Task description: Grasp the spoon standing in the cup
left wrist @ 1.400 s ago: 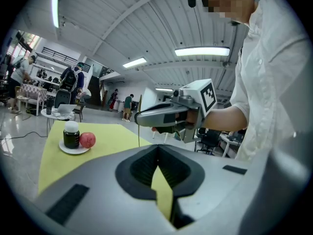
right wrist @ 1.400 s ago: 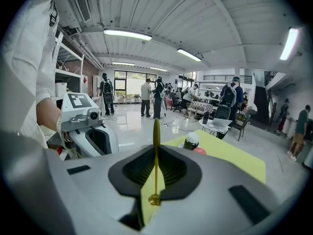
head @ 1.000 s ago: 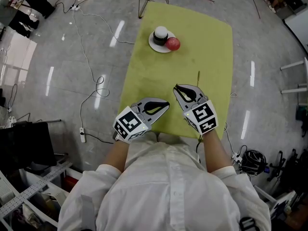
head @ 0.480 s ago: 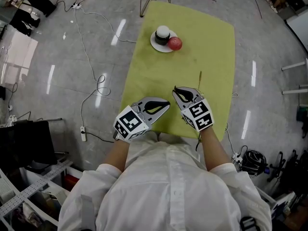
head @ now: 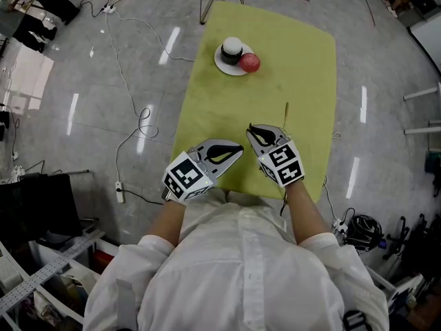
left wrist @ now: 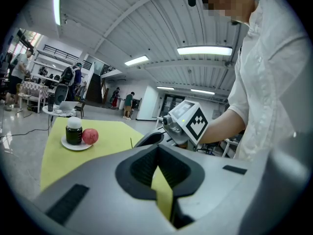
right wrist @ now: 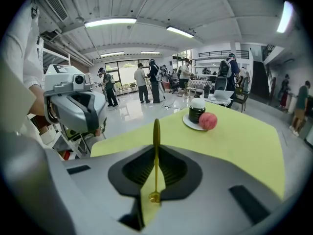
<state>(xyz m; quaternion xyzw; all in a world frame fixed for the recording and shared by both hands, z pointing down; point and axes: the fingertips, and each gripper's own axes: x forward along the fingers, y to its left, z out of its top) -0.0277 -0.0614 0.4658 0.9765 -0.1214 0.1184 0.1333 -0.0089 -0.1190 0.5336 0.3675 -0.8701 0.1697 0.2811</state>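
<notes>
My right tongs (right wrist: 155, 180) are pinched nearly closed on the thin gold spoon (right wrist: 156, 136), gripping low on its handle, far from the cup (right wrist: 196, 113). It's light, stiff, probably slippery. My left tongs (left wrist: 159, 173) are closed and empty.

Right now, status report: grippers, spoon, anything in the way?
Right gripper shut on the spoon, already out of the cup. Left gripper shut, empty. Far across the mat: saucer, red ball; nothing in the way.
</notes>
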